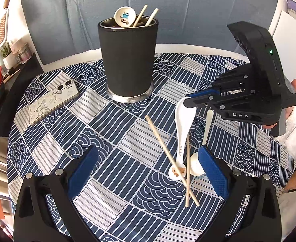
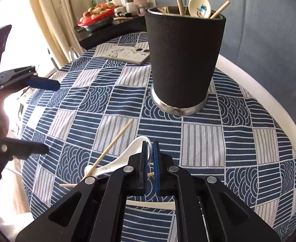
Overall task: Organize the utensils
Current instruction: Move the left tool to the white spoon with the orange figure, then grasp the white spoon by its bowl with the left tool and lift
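Observation:
A black utensil cup (image 1: 128, 59) (image 2: 185, 58) stands on the blue patterned tablecloth (image 1: 99, 133) and holds a white spoon and chopsticks. My right gripper (image 1: 185, 100) (image 2: 151, 153) is shut on the bowl end of a white ceramic spoon (image 1: 182, 133) (image 2: 127, 157), whose handle tip rests by two crossed wooden chopsticks (image 1: 168, 153) (image 2: 111, 147). A cream spoon (image 1: 206, 125) (image 2: 150, 204) lies beside them. My left gripper (image 1: 148, 173) (image 2: 41, 117) is open and empty, just in front of the chopsticks.
A phone in a butterfly case (image 1: 53, 100) (image 2: 125, 55) lies left of the cup. A red tray of fruit (image 2: 96, 16) and jars sit on a dark side table beyond the table's edge. A grey chair back (image 1: 148, 10) stands behind.

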A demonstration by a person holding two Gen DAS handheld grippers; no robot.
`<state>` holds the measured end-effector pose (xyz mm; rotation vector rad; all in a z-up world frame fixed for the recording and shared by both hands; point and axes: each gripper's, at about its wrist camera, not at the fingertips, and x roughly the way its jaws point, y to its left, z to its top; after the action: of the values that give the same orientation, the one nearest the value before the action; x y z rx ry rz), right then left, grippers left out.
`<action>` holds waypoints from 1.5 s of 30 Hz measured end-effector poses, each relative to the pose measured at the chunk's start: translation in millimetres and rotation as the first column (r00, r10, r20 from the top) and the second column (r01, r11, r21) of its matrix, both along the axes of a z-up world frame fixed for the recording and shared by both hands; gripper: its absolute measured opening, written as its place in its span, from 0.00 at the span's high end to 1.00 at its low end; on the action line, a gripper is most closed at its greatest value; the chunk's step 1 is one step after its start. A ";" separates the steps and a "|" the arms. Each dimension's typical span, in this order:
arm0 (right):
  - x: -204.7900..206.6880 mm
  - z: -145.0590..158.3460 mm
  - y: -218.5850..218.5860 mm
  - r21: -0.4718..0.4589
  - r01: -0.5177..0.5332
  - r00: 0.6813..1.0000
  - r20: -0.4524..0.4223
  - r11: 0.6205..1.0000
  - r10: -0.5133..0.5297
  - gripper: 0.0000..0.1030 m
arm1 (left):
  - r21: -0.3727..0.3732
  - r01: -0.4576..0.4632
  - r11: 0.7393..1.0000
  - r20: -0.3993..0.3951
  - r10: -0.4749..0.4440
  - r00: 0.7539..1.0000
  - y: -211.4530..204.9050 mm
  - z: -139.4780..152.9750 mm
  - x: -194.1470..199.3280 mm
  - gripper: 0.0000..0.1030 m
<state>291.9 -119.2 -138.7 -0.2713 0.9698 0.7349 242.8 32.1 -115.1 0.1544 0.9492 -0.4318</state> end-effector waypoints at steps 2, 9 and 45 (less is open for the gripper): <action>-2.7 9.6 -0.2 0.001 -0.004 1.000 0.027 1.000 0.004 0.95 | -0.008 0.022 1.000 -0.001 -0.022 1.000 -7.4 -1.2 1.1 0.06; -9.8 38.6 3.8 0.018 -0.010 0.995 0.100 1.000 0.008 0.95 | -0.034 0.086 0.996 -0.009 -0.087 0.996 -28.7 -8.8 6.2 0.08; -20.9 134.9 28.8 0.083 0.107 0.955 0.268 0.991 -0.126 0.95 | -0.031 0.286 0.958 -0.021 -0.287 0.958 -5.1 42.6 48.2 0.85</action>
<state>271.0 -90.4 -3.9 -0.2467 0.6916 0.6021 291.0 27.1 -72.5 0.2643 0.9484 -0.7157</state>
